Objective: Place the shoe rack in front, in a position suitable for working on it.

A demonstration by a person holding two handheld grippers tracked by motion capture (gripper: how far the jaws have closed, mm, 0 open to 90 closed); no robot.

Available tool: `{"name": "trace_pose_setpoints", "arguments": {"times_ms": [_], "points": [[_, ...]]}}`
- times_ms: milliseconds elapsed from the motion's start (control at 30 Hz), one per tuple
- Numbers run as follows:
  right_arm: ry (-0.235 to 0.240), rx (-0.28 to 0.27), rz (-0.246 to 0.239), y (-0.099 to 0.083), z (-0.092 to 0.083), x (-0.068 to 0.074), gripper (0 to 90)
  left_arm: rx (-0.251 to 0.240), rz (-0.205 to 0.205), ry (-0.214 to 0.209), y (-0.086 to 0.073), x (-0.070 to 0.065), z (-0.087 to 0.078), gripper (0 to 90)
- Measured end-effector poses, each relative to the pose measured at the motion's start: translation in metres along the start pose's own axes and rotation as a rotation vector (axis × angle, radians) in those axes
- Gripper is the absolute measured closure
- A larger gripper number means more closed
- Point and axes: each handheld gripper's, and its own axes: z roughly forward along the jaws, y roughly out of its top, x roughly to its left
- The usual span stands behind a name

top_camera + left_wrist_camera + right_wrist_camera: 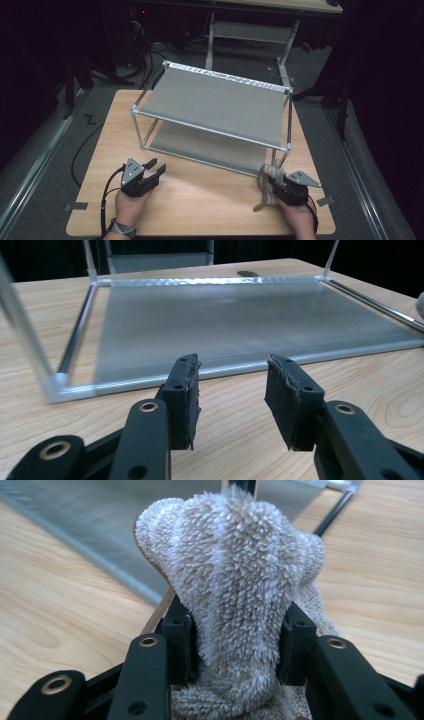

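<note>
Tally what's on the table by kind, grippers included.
Grippers: 2, left gripper open with nothing between its jaws, right gripper shut on the towel
Rack: 1, two shelves
Towel: 1, fluffy, pale
Total: 4

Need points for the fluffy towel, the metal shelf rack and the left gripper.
fluffy towel [235, 580]: right gripper view, on the bunched pile held between the fingers.
metal shelf rack [215, 102]: high view, on the grey top shelf.
left gripper [231, 390]: left gripper view, midway between its fingertips, nothing between them.
</note>
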Motion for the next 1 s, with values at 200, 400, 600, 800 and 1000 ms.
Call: {"name": "trace_pose_setpoints", "arguments": {"times_ms": [200, 400, 600, 800, 1000], "points": [[0.052, 0.008, -0.052, 0.006, 0.007, 0.022, 58.1, -0.004, -0.003, -0.004, 0.000, 0.001, -0.001, 56.3], [0.093, 0.014, -0.098, 0.011, 0.015, 0.041, 57.7, -0.009, -0.008, 0.001, -0.001, 0.003, -0.007, 56.3], [0.147, 0.018, -0.135, 0.017, 0.023, 0.060, 57.4, -0.013, -0.014, 0.017, -0.003, 0.005, -0.012, 56.3], [0.210, 0.020, -0.190, 0.021, 0.030, 0.083, 57.5, -0.009, -0.003, 0.023, -0.004, 0.005, -0.016, 56.3], [0.262, 0.017, -0.236, 0.025, 0.036, 0.103, 57.7, -0.011, 0.001, 0.024, -0.004, 0.003, -0.019, 56.3]]}}
